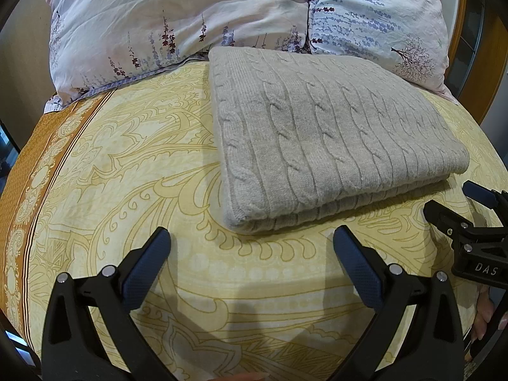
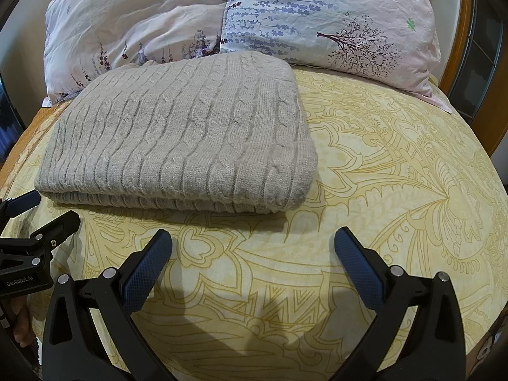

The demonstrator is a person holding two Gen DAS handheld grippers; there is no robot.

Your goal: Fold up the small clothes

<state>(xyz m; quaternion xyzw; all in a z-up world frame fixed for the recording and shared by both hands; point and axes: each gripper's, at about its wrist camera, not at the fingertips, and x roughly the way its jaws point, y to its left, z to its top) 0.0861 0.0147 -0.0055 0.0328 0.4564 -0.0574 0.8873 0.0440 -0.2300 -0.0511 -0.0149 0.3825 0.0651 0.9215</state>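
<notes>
A grey cable-knit sweater (image 1: 330,133) lies folded into a thick rectangle on the yellow patterned bedsheet (image 1: 133,158). The sweater (image 2: 177,139) sits at the left in the right wrist view. My left gripper (image 1: 250,238) hovers open just in front of the sweater's near folded edge, nothing between its blue pads. My right gripper (image 2: 252,238) is also open and empty, just in front of the sweater's near right corner. Each gripper shows in the other's view: the right gripper (image 1: 451,200) at the right edge, the left gripper (image 2: 47,209) at the left edge.
Two floral pillows (image 1: 177,22) (image 2: 333,22) lie at the head of the bed, behind the sweater. A wooden bed frame (image 2: 470,73) rises at the right. An orange border of the sheet (image 1: 35,171) runs along the left. A hand (image 1: 485,317) holds the right gripper's handle.
</notes>
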